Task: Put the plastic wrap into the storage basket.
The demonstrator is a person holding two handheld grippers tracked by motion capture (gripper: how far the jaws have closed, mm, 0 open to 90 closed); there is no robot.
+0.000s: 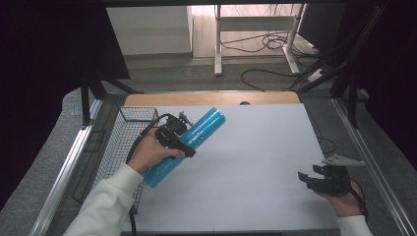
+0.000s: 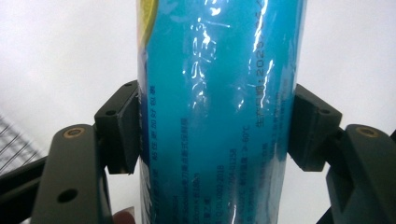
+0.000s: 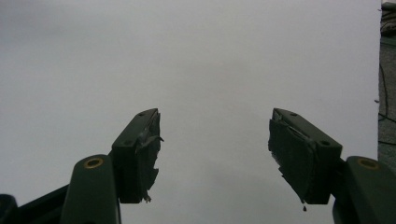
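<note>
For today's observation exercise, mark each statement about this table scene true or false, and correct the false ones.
1. The left tool grips a blue tube. True.
2. The right tool holds a cup. False: its jaws are open with nothing between them.
3. A wire basket stands at the table's left edge. True.
4. The blue tube lies inside the basket. False: it is held over the white table, beside the basket.
</note>
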